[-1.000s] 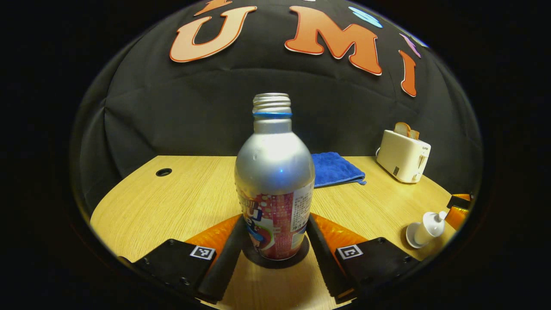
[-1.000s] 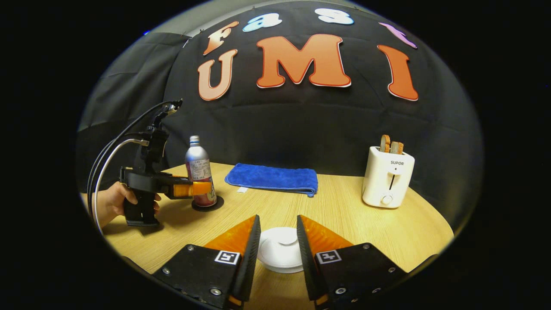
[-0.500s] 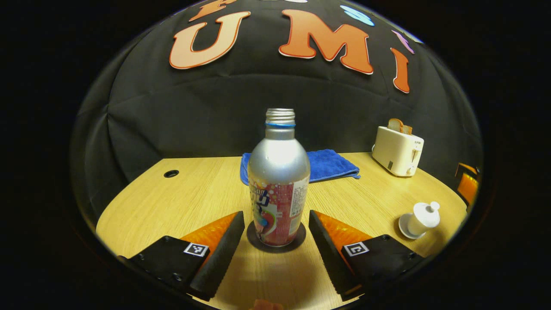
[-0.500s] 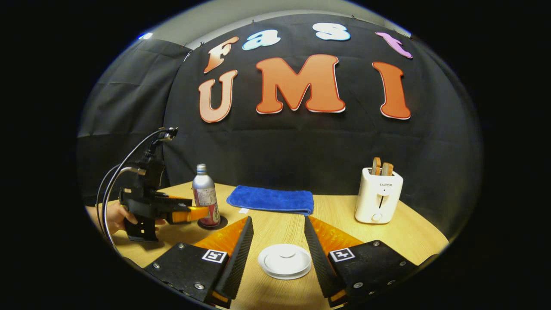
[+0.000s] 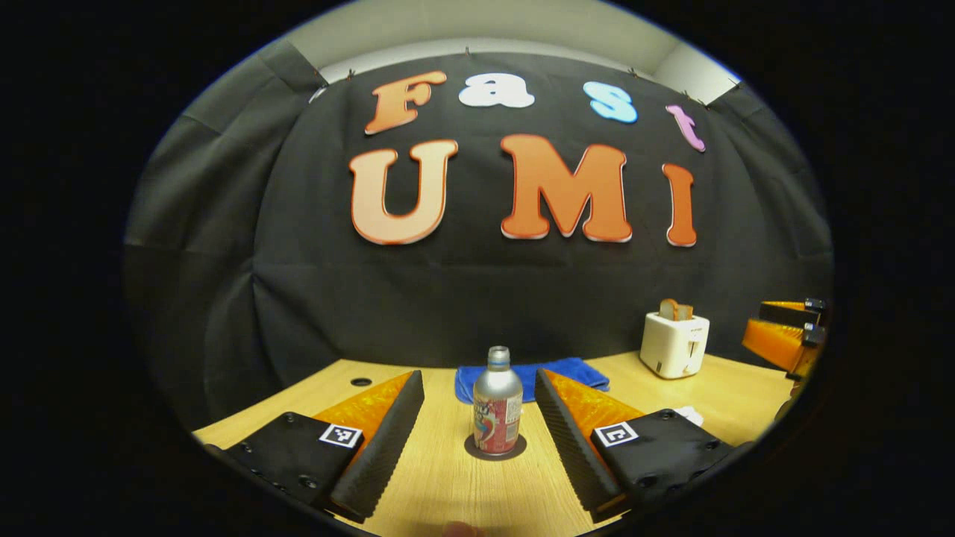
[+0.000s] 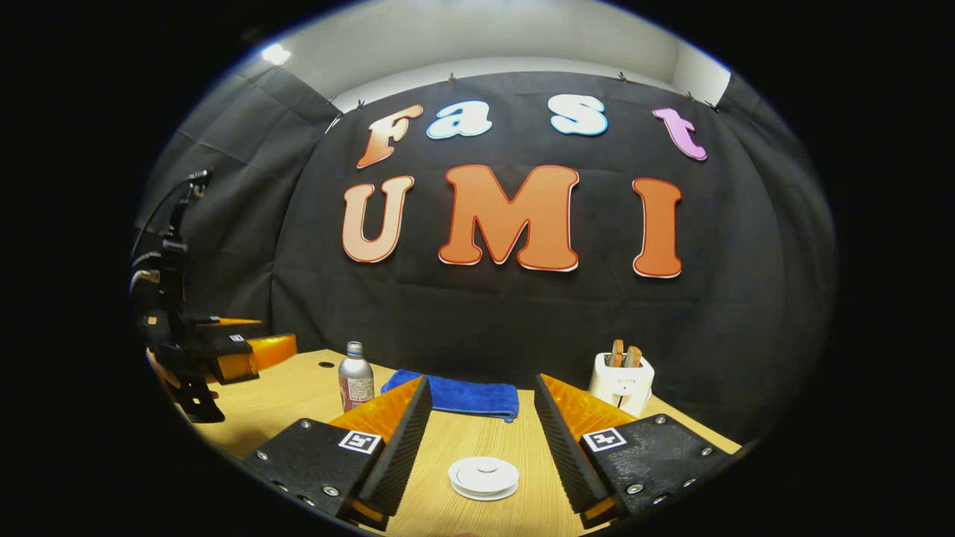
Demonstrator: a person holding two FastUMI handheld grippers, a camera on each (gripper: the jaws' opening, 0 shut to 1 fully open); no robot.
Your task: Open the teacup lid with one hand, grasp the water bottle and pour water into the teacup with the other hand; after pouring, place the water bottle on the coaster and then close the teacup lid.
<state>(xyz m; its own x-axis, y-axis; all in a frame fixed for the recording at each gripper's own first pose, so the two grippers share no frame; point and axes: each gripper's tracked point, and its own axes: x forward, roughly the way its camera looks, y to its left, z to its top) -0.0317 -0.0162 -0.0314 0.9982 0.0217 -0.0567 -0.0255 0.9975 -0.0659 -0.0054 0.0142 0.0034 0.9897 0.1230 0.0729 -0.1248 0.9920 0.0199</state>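
Silver bottle (image 5: 498, 403) standing on coaster (image 5: 495, 448), mid-table (image 5: 440, 492). Lid (image 6: 483, 476) sitting closed near front edge. Left gripper (image 5: 477, 425), right gripper (image 6: 481, 440): jaws apart, holding nothing. Risking knocking uncapped bottle, spilling.

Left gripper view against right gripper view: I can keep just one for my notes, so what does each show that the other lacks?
Left gripper view: the dark coaster under the bottle, and the right gripper at the far right edge.

Right gripper view: the white teacup seen from above on the table, and the left gripper off to the left, apart from the bottle.

Both: the upright bottle, the blue towel, the toaster and the wooden table.
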